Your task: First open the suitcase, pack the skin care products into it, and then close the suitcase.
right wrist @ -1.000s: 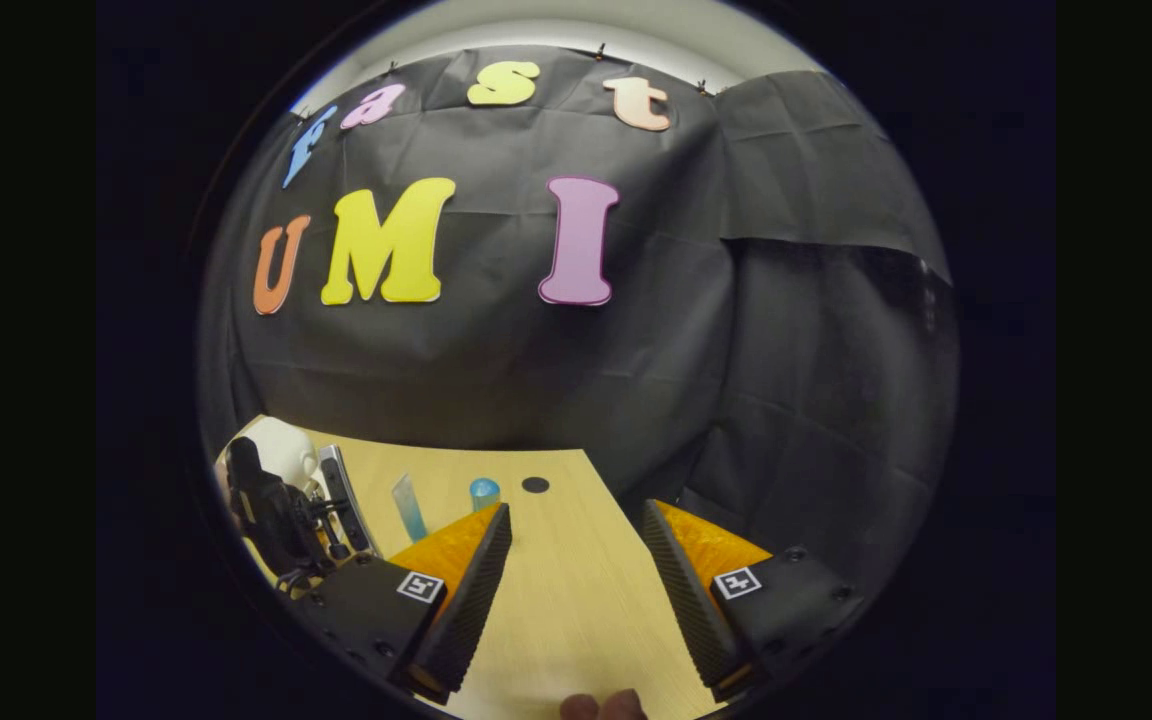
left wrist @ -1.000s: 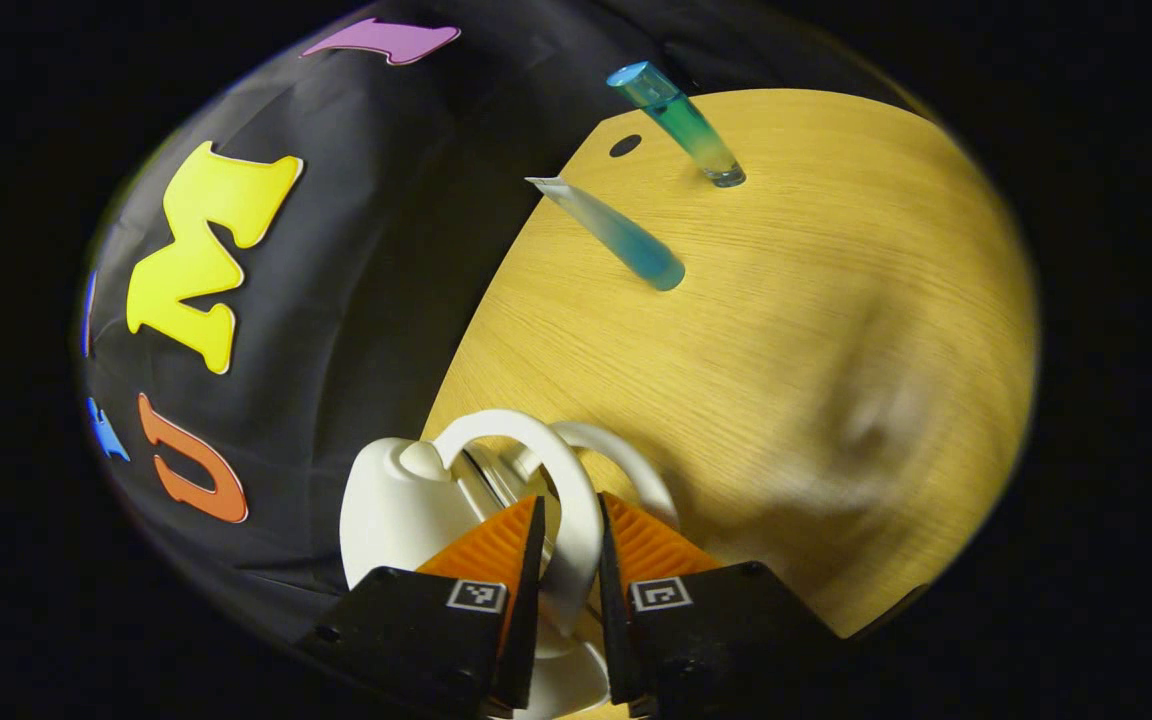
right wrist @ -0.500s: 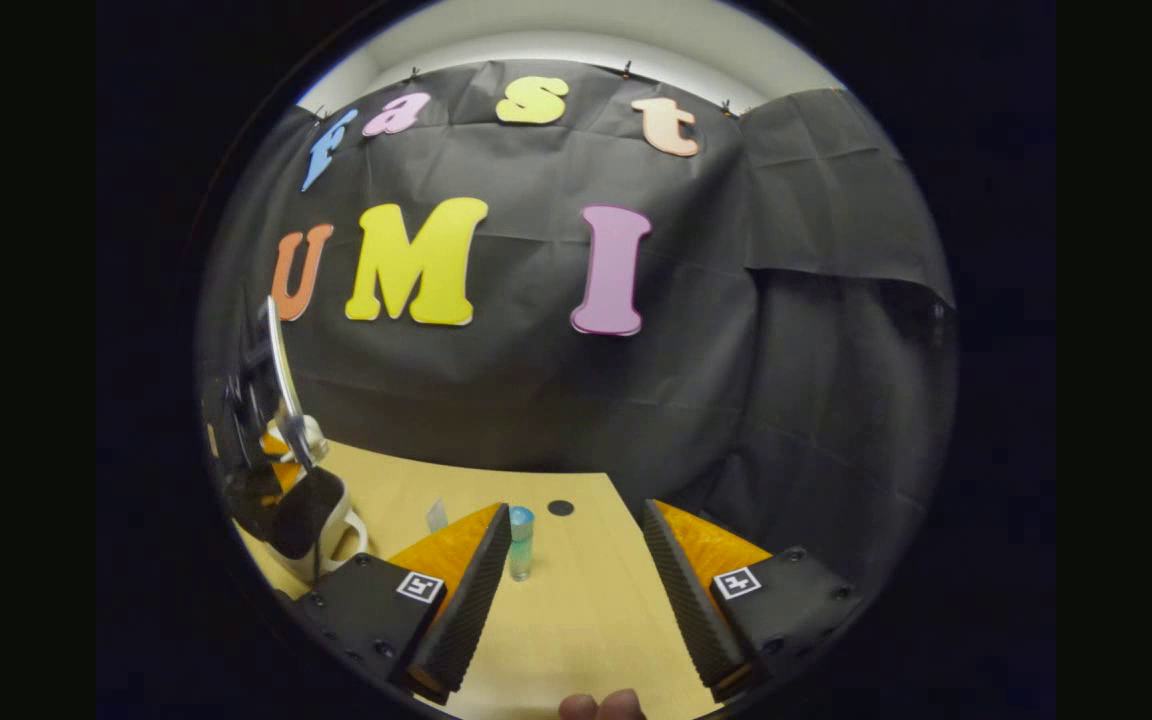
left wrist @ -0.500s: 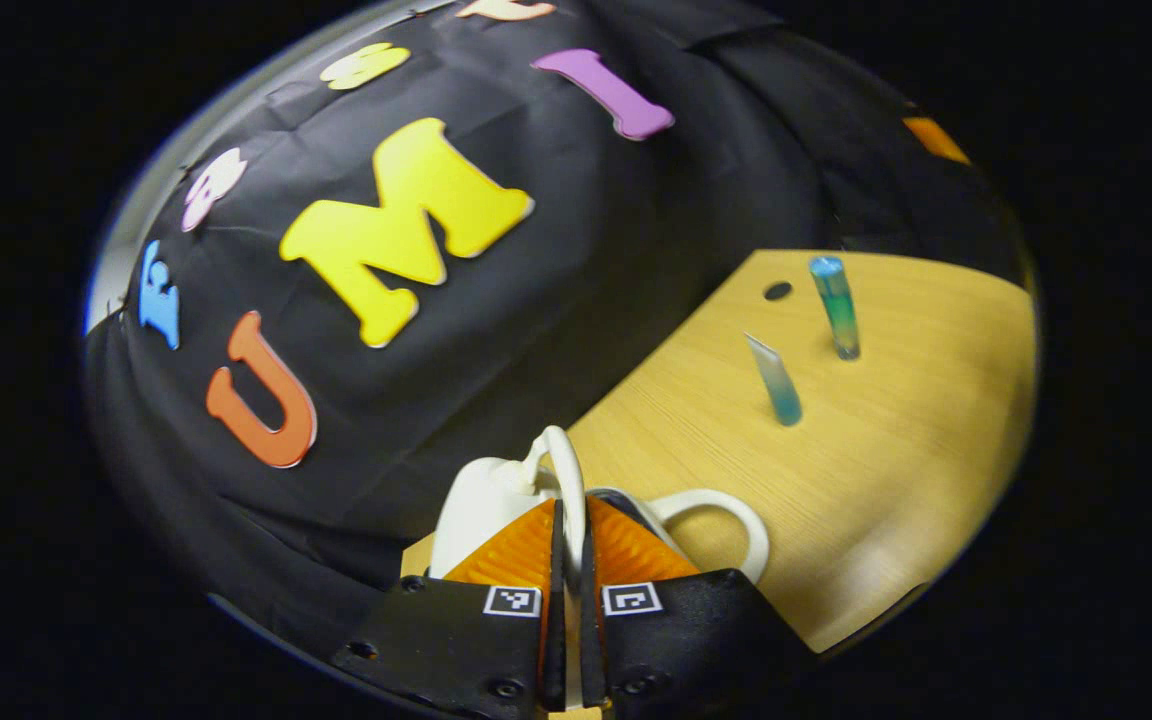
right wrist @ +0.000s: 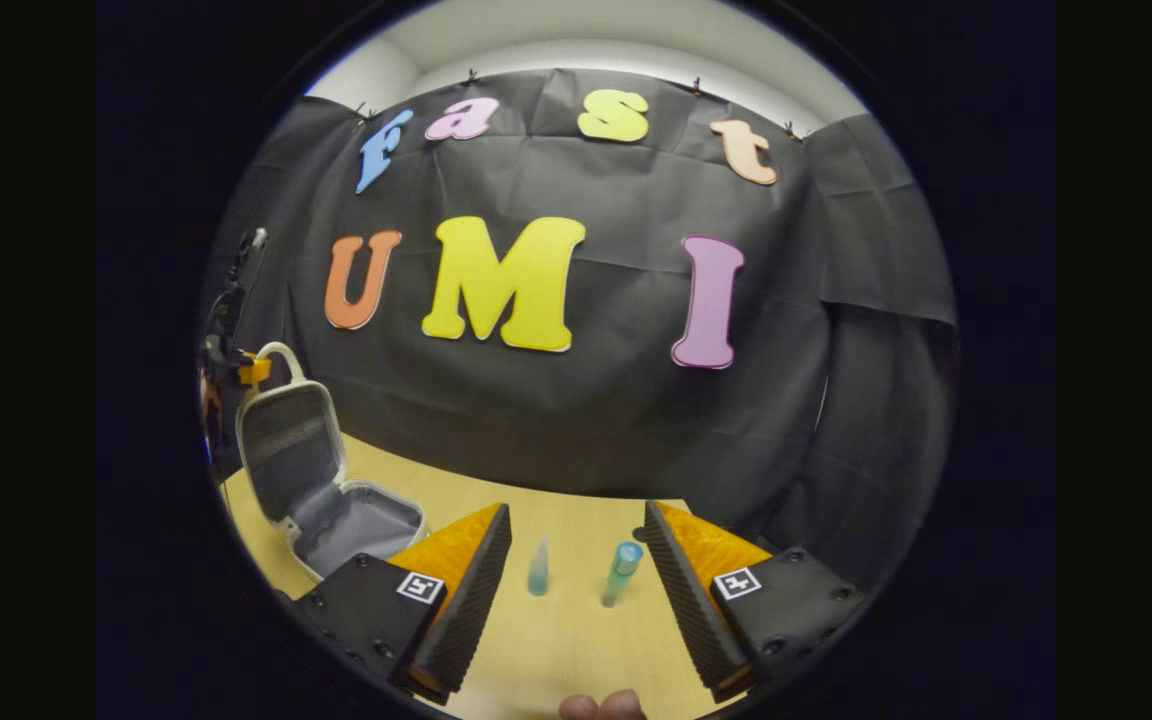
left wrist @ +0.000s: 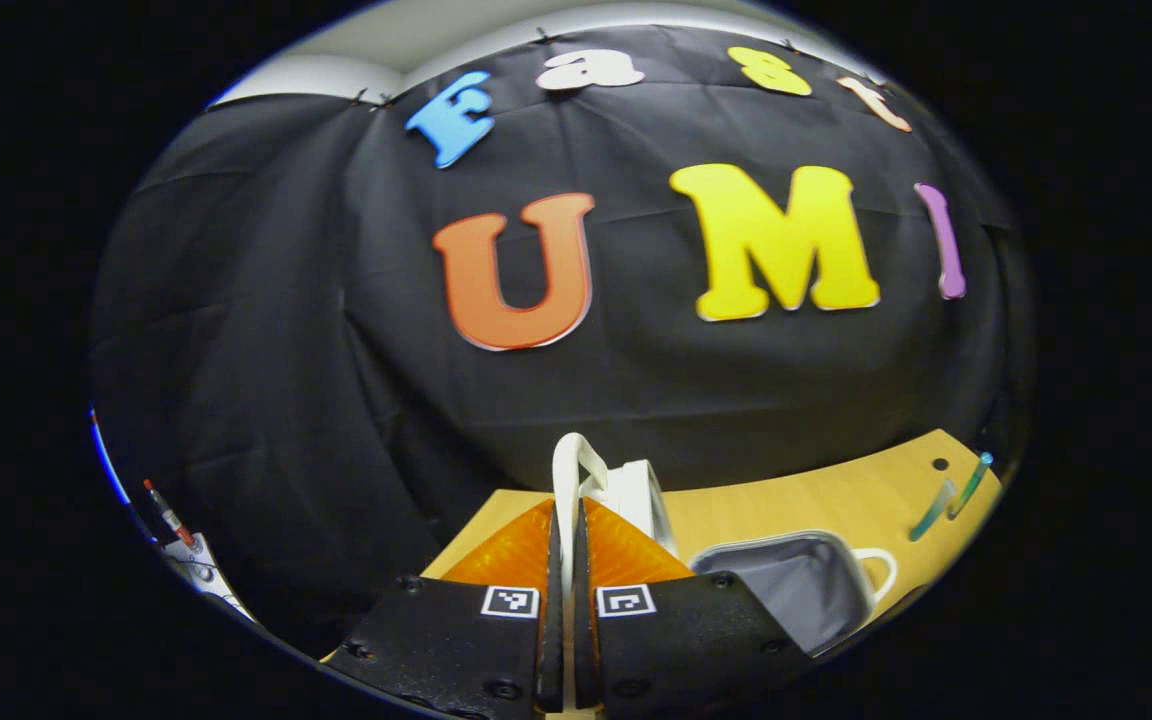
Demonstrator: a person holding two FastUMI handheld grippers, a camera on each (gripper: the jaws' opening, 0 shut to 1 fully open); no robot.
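Left gripper [left wrist: 563,560]: pinched tight on the lid handle [left wrist: 566,480].
Right gripper [right wrist: 576,560]: wide open, held nothing.
Suitcase [right wrist: 321,480]: lid stood up.
Tip: let go gently so it stayed open.

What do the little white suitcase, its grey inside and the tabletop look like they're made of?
The suitcase shell looks like hard, smooth plastic: its white rim and loop handle hold a rigid, glossy shape. Its lining looks like soft matte grey fabric, though that is hard to confirm. The table shows pale wood grain, perhaps laminate.
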